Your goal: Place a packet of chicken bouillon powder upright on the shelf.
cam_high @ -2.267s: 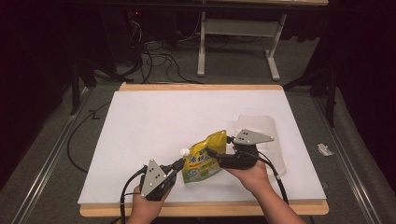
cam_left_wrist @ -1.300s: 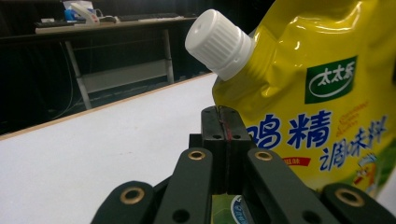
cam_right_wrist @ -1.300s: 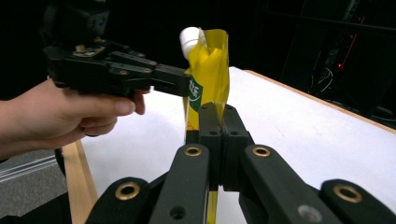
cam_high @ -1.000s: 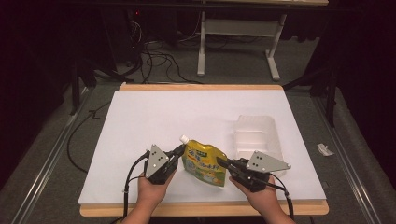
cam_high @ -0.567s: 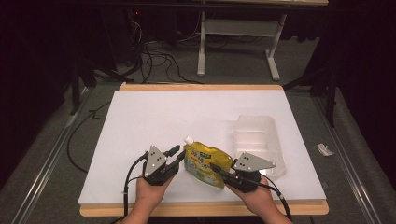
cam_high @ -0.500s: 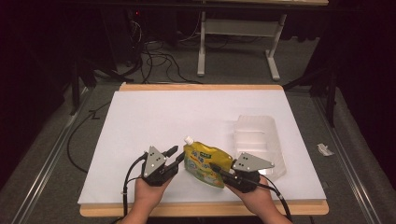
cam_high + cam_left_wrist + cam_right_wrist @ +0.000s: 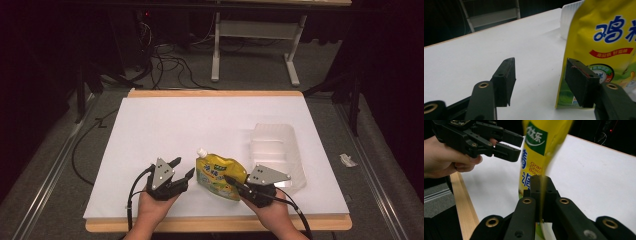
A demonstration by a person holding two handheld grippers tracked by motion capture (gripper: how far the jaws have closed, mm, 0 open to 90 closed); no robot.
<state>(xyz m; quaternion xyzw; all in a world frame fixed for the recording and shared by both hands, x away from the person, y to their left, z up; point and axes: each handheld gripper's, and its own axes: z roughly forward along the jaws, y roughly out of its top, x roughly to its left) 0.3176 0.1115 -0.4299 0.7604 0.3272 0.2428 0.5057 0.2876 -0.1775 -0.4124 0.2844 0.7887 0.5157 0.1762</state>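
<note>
A yellow spouted pouch with a white cap stands near the table's front edge, also seen large as the pouch and the pouch. My right gripper is shut on its right edge; the closed jaws pinch the yellow film in the right gripper view. My left gripper is open just left of the pouch, its right jaw close beside the pouch's side and nothing between the jaws. The left gripper also appears across the pouch.
A clear plastic tray lies on the white table sheet behind my right hand. The wooden table edge runs along the front. Cables and a desk frame stand on the floor beyond the table.
My left gripper let go of the pouch and opened, drawing slightly left. The right gripper moved in from the right and holds the pouch, which shifted a little.
</note>
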